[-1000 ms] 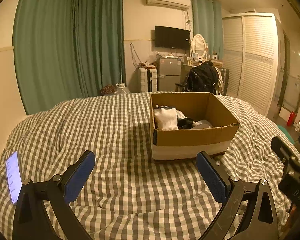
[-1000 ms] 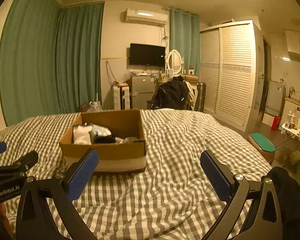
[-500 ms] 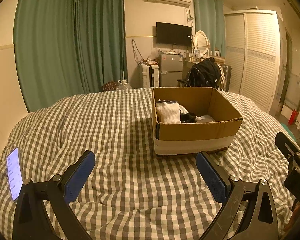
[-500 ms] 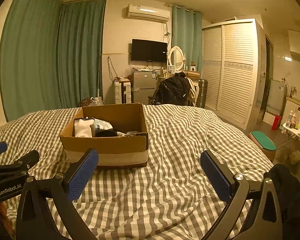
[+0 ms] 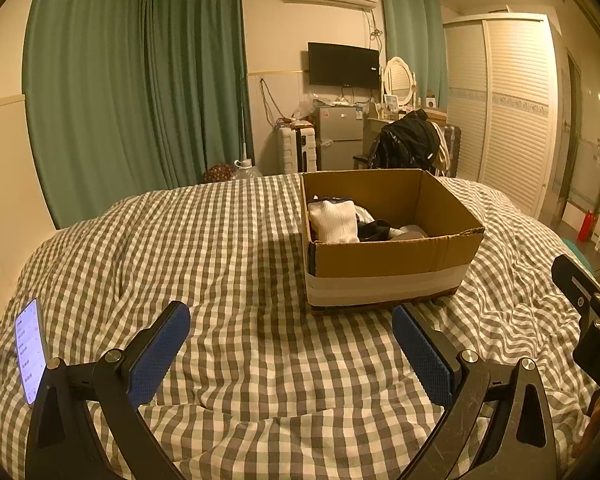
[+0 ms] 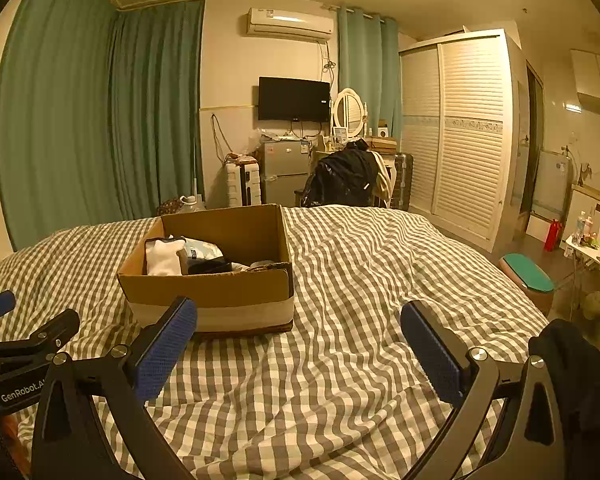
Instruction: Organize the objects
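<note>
Far out at the bed's left edge a lit phone (image 5: 30, 354) lies on the checked duvet (image 5: 220, 264), and my left claw (image 5: 290, 344) hangs over the near middle, spread wide, holding nothing. Ahead, toward the bed's far right part, sits the open cardboard box (image 5: 392, 268), a white folded sock (image 5: 334, 222) in its left end beside dark soft pieces. My right claw (image 6: 298, 346) gapes just as wide and empty; the cloth looks light and limp, so I'd pinch the sock's thick top fold.
</note>
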`<state>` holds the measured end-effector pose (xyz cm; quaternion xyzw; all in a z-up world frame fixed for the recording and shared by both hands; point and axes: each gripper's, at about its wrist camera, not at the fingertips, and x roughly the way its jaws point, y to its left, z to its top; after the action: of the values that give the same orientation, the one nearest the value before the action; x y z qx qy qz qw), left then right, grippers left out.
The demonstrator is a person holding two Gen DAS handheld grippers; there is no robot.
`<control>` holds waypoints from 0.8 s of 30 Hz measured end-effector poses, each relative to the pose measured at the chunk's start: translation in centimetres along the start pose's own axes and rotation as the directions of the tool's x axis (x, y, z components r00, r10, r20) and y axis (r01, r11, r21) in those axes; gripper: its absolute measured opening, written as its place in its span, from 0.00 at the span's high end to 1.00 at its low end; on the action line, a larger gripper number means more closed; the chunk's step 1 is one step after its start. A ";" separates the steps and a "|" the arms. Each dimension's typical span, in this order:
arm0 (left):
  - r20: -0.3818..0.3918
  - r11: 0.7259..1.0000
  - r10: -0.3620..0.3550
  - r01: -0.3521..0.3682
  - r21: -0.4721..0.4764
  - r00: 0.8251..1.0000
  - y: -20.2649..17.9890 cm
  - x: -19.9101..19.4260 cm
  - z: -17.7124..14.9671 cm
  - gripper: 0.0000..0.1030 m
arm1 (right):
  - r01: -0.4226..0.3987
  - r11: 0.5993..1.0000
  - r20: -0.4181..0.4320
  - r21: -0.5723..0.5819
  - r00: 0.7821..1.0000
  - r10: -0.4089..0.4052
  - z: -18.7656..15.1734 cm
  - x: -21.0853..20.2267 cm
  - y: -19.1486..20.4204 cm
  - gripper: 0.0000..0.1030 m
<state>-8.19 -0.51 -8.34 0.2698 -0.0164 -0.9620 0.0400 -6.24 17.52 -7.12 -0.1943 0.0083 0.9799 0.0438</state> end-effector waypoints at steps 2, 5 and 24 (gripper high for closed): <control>0.001 1.000 0.000 0.000 0.000 1.000 0.0 0.0 0.0 0.00 | 0.000 1.000 0.000 0.000 1.000 0.000 0.0 0.0 0.0 0.01; 0.002 1.000 0.002 -0.002 0.003 1.000 0.0 0.0 0.0 0.00 | 0.000 1.000 0.000 0.000 1.000 0.000 0.0 0.0 0.0 0.01; 0.014 1.000 0.008 -0.008 0.015 1.000 0.1 -0.3 -0.1 0.00 | 0.005 1.000 -0.006 0.012 1.000 -0.005 -0.2 0.2 -0.4 0.01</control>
<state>-7.90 -0.54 -8.24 0.2632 -0.0251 -0.9635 0.0416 -6.30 17.88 -7.33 -0.1972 0.0138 0.9791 0.0473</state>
